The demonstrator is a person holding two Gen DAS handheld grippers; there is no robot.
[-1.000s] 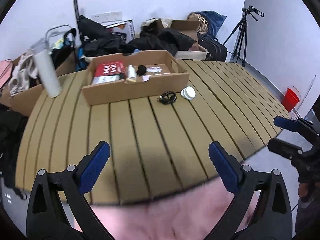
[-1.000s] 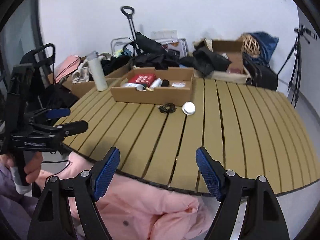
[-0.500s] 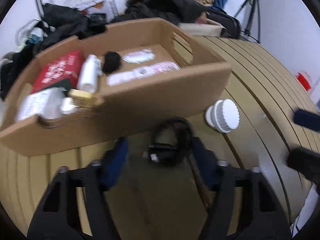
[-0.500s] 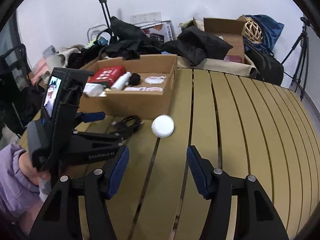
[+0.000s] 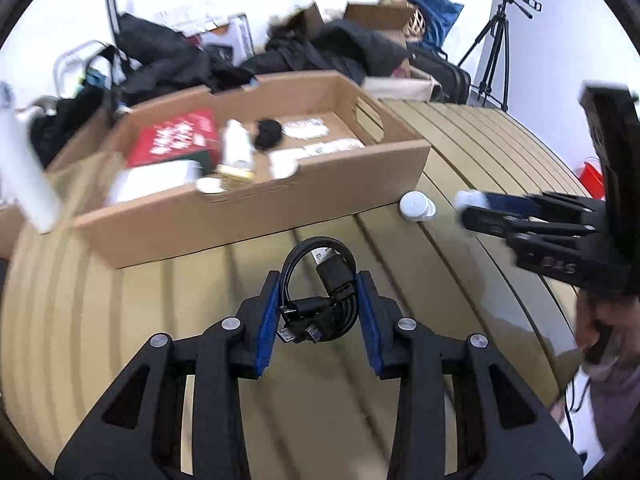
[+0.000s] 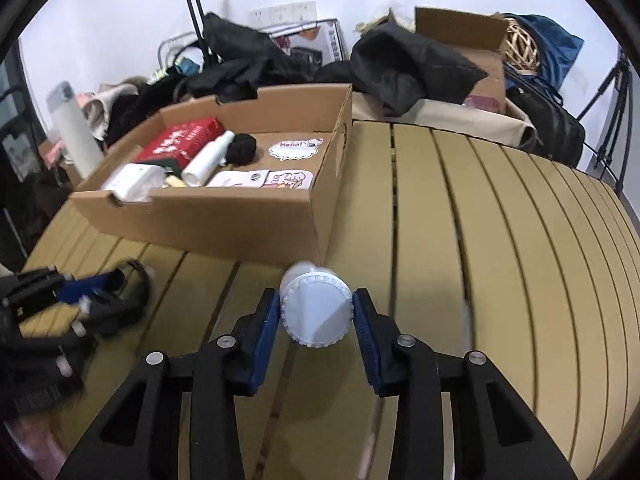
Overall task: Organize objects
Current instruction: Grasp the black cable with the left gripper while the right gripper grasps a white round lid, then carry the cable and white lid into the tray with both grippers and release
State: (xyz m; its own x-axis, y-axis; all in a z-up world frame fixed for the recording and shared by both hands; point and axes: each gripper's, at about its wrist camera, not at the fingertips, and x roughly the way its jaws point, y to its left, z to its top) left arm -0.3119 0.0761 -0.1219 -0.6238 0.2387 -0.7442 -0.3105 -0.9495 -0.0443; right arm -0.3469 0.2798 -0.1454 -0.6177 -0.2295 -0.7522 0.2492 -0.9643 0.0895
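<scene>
gripping both loose items: left gripper (image 5: 318,312) has just closed on coiled cable (image 5: 320,296), right gripper (image 6: 316,320) on white jar (image 6: 316,308). next we're prob lifting both into cardboard box (image 6: 240,220).

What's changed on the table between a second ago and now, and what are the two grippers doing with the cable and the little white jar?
Both grippers came forward from the table edge, and their jaws have just been closing. The left gripper now clamps the coiled black cable; the right gripper now pinches the white jar. The cardboard box and its contents stayed put on the slatted table.
</scene>
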